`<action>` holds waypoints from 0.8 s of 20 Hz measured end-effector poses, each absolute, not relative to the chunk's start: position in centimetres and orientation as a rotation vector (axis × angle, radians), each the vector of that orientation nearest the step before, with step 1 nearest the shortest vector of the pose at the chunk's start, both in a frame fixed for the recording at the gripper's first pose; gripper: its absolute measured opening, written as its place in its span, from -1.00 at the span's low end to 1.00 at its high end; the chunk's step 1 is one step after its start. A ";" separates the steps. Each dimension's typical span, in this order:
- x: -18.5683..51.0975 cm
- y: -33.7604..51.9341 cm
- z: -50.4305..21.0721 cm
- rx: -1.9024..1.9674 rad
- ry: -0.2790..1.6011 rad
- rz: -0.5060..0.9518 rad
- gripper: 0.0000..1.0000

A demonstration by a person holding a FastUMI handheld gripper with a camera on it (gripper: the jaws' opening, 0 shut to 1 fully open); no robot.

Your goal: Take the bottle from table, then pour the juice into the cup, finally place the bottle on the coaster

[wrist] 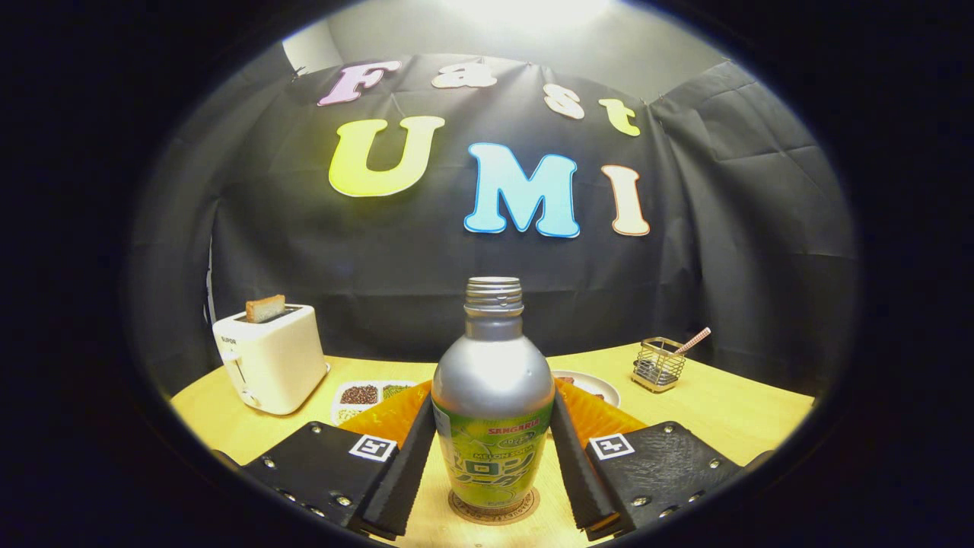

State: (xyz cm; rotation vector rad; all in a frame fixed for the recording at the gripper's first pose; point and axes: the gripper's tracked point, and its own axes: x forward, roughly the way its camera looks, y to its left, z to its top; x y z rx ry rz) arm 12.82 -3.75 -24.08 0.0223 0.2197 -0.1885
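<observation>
The bottle [493, 396] stands upright on the coaster [493, 508] between the gripper [493, 457], whose 2 fingers press its labelled waist, the right hold for smooth, slippery, dentable metal

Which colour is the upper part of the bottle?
Silver, above a green label; the gripper view shows the bottle standing between the gripper fingers.

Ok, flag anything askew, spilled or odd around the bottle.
Nothing stands out. The melon soda bottle stands upright on the coaster, uncapped, no spill visible. The tongs flank it, fingers against its sides. Toast sits in the toaster normally.
</observation>
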 end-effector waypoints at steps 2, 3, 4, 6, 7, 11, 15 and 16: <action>13.0 -3.9 -25.2 0.021 0.230 -0.199 0.56; 13.2 -3.8 -25.8 0.024 0.237 -0.193 0.55; 13.3 -3.6 -26.5 0.025 0.247 -0.191 0.55; 13.6 -3.1 -27.7 0.015 0.263 -0.181 0.55; 13.6 -3.1 -28.1 0.004 0.269 -0.187 0.56; 14.0 -2.6 -28.5 -0.053 0.247 -0.192 0.55; 13.7 -2.8 -29.1 -0.034 0.251 -0.207 0.56; 13.7 -2.7 -29.2 -0.016 0.251 -0.206 0.56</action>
